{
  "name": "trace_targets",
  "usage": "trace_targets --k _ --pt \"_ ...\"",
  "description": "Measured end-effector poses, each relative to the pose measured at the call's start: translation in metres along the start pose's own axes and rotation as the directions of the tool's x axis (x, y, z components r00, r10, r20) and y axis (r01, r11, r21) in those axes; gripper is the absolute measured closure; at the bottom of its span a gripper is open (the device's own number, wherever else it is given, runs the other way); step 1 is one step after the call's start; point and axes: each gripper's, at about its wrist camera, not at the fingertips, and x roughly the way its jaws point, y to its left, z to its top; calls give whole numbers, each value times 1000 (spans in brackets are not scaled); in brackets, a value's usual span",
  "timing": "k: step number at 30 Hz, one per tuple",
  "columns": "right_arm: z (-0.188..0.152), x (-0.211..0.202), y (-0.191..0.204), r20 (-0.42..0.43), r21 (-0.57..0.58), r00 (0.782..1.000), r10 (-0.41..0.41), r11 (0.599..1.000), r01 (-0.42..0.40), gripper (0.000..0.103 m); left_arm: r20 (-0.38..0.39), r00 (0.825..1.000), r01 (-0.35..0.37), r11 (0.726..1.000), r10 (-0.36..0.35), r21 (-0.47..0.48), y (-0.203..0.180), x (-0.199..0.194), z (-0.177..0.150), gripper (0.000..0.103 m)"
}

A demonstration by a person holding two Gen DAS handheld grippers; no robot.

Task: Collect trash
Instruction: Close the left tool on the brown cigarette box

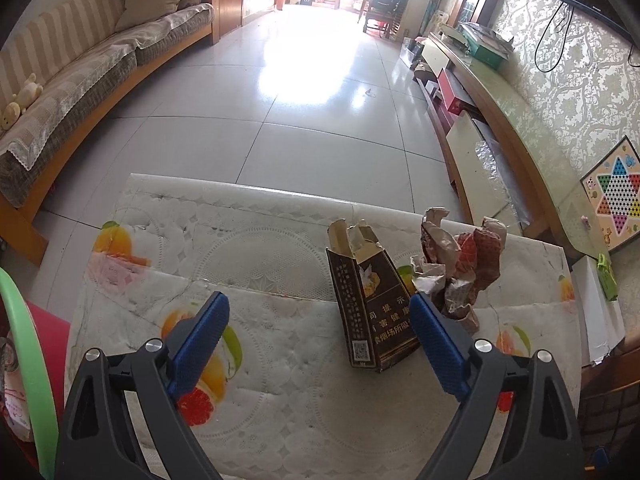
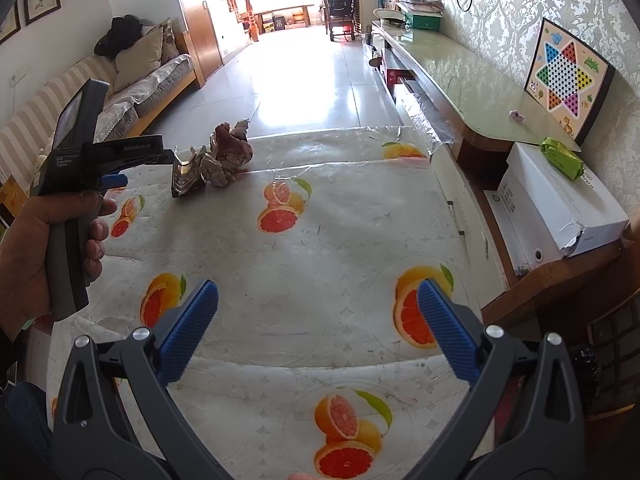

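Left wrist view: the left tool (image 1: 320, 312) hovers wide open over the desk (image 1: 280, 380), gripping nothing. A torn brown cigarette pack (image 1: 370, 300) stands upright on the fruit-print cloth, just beside the tool's right finger (image 1: 436, 344). Crumpled wrappers (image 1: 460, 264) lie touching the pack on its far right side. Nearer the viewer than the pack, the right tool (image 2: 318, 320) also gapes wide, empty, above bare cloth. A person's hand (image 2: 36, 248) holds the left tool's grip.

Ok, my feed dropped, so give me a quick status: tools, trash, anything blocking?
Left tool open, at the torn cigarette box, not gripping. Right tool open, nothing between. Crumpled wrappers right beside the box. Nothing blocking.
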Motion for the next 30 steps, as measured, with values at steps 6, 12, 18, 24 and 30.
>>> trace_targets --k 6,12,18,24,30 --pt "-2 6 -8 0 33 1000 14 999 -14 5 -36 999 -7 1000 7 -4 -9 13 7 42" --pt "-1 8 -15 7 61 1000 17 998 -18 5 -55 998 40 998 -42 -49 -15 22 6 50" --pt "-3 8 -26 10 82 1000 12 997 -13 5 -51 997 54 998 -56 -36 -25 18 2 71" --pt "-5 9 -35 9 107 1000 8 994 -9 5 -63 989 125 987 -132 -103 -7 20 -4 83" --pt "-3 8 -29 16 93 1000 14 996 -15 5 -52 985 158 985 -162 -71 -4 15 -9 88"
